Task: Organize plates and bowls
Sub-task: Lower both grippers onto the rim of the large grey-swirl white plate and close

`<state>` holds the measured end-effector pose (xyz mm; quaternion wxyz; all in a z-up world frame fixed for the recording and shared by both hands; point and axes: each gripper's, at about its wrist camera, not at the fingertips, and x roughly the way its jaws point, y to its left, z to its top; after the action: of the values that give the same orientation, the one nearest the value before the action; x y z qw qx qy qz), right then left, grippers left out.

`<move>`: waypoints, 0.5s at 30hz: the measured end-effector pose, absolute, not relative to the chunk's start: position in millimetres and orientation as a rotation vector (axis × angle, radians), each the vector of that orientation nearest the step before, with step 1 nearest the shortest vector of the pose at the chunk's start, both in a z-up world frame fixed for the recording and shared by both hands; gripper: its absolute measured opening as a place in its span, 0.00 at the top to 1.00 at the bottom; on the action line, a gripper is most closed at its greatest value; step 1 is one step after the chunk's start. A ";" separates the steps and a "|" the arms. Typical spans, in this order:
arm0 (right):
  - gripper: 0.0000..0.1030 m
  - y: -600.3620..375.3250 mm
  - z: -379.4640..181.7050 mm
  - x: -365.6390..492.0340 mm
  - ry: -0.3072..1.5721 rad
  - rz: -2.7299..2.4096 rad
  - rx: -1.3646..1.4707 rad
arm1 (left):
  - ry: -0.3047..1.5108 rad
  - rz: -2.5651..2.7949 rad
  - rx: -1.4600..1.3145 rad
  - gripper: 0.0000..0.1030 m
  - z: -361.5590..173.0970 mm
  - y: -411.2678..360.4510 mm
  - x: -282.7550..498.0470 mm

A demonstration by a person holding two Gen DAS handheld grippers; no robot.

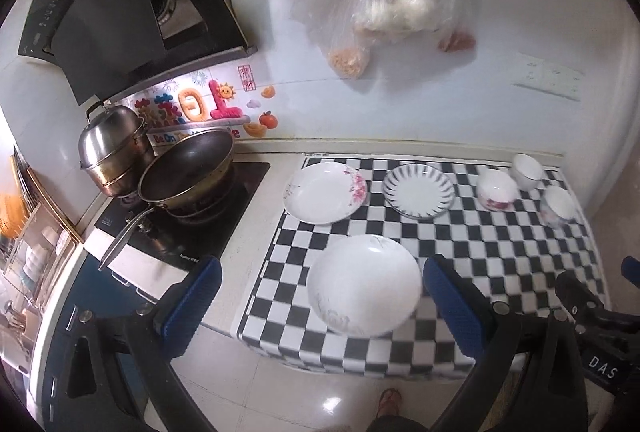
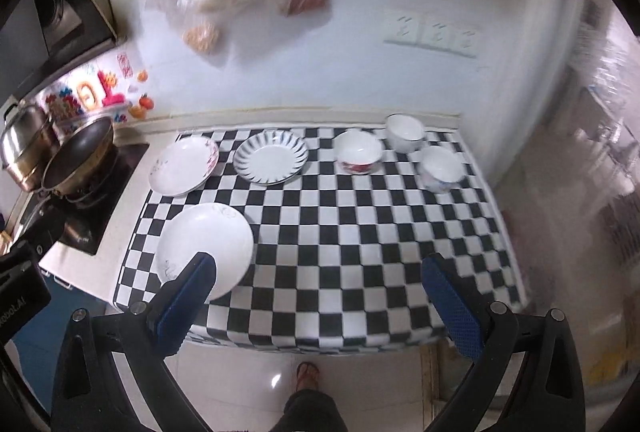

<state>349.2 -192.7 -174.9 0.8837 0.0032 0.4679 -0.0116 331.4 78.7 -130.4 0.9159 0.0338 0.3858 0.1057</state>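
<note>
Three plates lie on the checkered cloth (image 1: 500, 264): a plain white plate (image 1: 364, 286) (image 2: 205, 250) near the front, a pink-flowered plate (image 1: 325, 192) (image 2: 184, 165) at the back left, and a grey-striped plate (image 1: 419, 191) (image 2: 271, 157) beside it. Three bowls stand at the back right: a red-flowered bowl (image 1: 497, 189) (image 2: 358, 152), a white bowl (image 1: 527, 171) (image 2: 405, 132) and a blue-patterned bowl (image 1: 559, 206) (image 2: 441, 168). My left gripper (image 1: 320, 300) hangs open above the front edge, its fingers either side of the white plate. My right gripper (image 2: 320, 296) is open over the cloth's front, holding nothing.
A stove (image 1: 188, 216) at the left carries a dark wok (image 1: 188, 168) and a steel steamer pot (image 1: 114, 148), under a range hood (image 1: 120, 4). Plastic bags of food (image 1: 392, 8) hang on the wall. A person's sandalled foot (image 2: 308, 376) stands on the floor tiles.
</note>
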 end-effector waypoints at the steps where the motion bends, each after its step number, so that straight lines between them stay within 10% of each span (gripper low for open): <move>1: 0.00 -190.3 -184.2 364.2 0.987 -0.020 -0.011 | 0.807 0.220 0.069 0.00 -138.4 79.6 344.3; 15: 0.00 -149.1 -332.8 487.6 1.229 0.061 -0.107 | 1.047 0.275 0.093 0.00 -261.0 118.3 461.0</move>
<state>487.6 -149.1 -332.8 0.8153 -0.0502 0.5762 0.0286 461.0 118.3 -261.0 0.8560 0.0441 0.4983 0.1307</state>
